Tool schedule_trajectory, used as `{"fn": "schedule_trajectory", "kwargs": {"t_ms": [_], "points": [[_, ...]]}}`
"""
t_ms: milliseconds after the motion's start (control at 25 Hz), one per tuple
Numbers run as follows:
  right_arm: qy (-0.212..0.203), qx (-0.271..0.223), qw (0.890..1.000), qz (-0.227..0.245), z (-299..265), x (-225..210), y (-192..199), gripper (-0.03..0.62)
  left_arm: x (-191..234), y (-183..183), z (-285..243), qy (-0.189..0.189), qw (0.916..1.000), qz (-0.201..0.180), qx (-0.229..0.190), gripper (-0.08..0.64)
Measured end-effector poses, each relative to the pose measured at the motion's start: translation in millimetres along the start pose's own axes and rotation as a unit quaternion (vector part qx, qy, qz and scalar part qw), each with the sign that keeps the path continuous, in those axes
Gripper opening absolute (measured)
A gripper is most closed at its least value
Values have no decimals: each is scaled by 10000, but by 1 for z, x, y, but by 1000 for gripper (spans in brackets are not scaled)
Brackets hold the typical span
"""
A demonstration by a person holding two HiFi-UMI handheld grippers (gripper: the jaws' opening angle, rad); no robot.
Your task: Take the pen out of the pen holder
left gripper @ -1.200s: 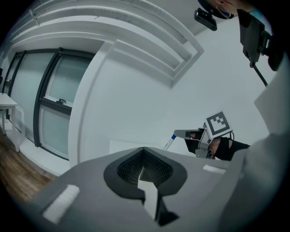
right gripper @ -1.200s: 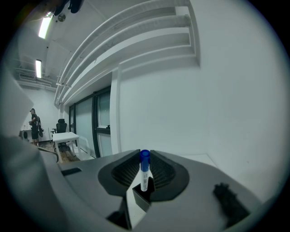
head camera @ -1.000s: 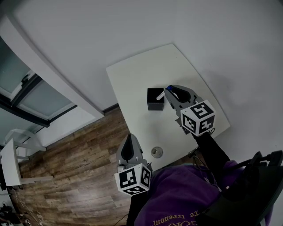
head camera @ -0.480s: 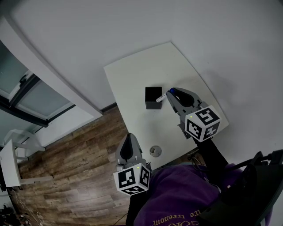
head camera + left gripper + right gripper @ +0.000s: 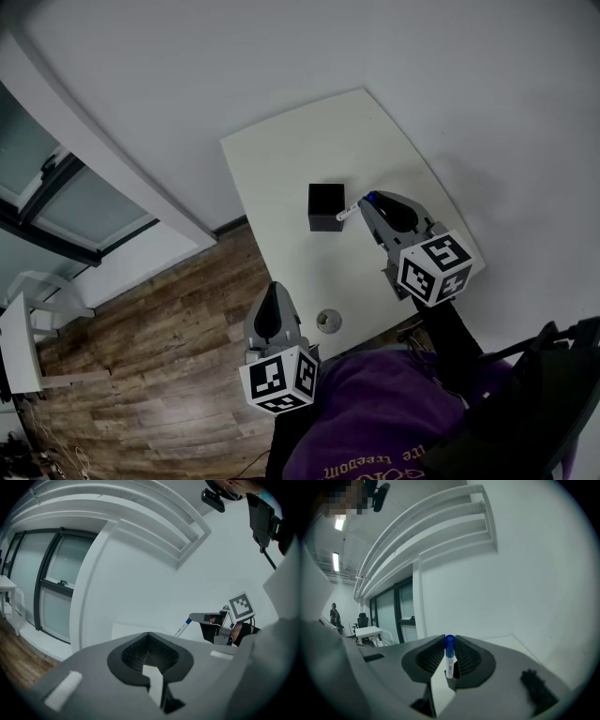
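Crosswise, pen (image 5: 345,214) in right claw (image 5: 369,200), tip toward pen holder (image 5: 325,207).

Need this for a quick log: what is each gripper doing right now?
Left gripper: closed, nothing in it.
Right gripper: closed on the pen.

A black square pen holder (image 5: 325,206) sits mid-way on the white rounded table (image 5: 281,159). A white blue-capped pen (image 5: 345,214) is just right of it, in the right gripper (image 5: 367,201). A small round disc (image 5: 328,322) lies near the front edge, with the left gripper (image 5: 270,292) to its left, off the table.
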State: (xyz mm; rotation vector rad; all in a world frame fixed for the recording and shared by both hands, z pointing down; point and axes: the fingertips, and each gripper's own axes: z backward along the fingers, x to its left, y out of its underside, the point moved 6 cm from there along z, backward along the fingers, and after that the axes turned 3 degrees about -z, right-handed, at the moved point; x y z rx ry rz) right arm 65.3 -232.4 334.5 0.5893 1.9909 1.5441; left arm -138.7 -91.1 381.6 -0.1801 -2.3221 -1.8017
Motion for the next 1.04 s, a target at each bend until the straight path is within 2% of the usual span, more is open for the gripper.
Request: {"fn": "schedule_trajectory", "kwargs": {"t_ms": [1040], "points": [[18, 49, 10000, 2, -1, -1, 0, 74, 1, 0, -1, 20, 10000, 15, 50, 6]]}}
